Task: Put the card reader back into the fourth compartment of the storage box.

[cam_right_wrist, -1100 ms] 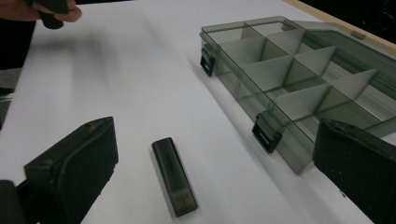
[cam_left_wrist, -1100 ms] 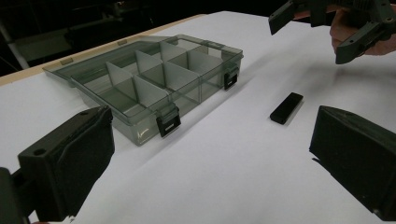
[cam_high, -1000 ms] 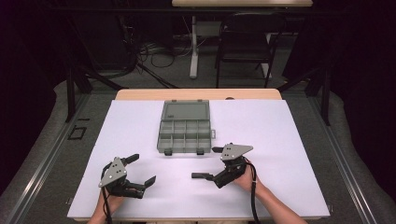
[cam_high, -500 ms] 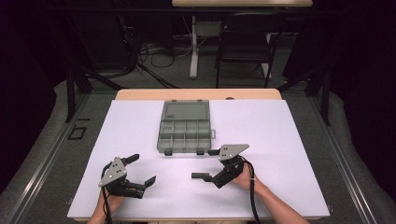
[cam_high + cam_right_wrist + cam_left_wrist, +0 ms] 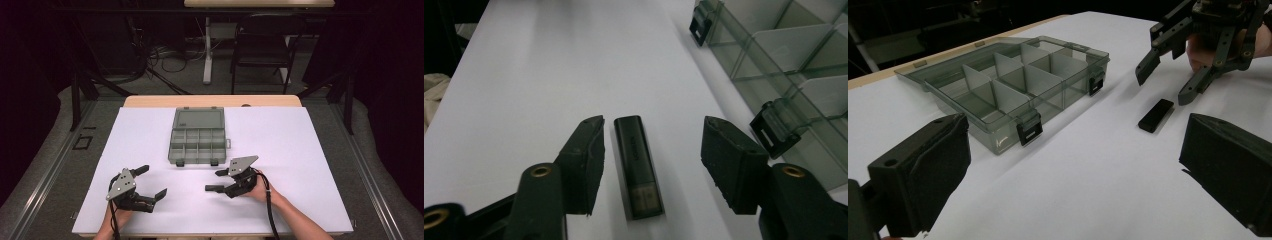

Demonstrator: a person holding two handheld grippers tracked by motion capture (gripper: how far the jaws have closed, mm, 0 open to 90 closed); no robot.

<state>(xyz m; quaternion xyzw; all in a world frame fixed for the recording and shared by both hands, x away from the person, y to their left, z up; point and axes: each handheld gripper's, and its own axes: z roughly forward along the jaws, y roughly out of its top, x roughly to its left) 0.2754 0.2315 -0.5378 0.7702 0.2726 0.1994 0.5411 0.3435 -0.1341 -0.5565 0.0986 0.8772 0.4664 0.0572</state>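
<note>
A small black USB stick (image 5: 638, 165) lies flat on the white table (image 5: 300, 150), also seen as a dark bar (image 5: 1155, 115) in the left gripper view. My right gripper (image 5: 654, 125) straddles it with a jaw on each side. Its jaws have just been closing, and gaps still show between the pads and the stick. In the high view the right gripper (image 5: 214, 180) sits just below the box's front right corner. The clear grey compartment box (image 5: 198, 140) stands open with its dividers bare. My left gripper (image 5: 154, 181) rests at the front left, open and with nothing in it.
The box lid (image 5: 198, 119) lies folded back toward the far table edge. Two black latches (image 5: 1029, 127) stick out at the box's near side. A chair (image 5: 260, 55) and cables stand on the floor beyond the table.
The right gripper's jaws have narrowed around the USB stick. The left gripper and the box have stayed put.
</note>
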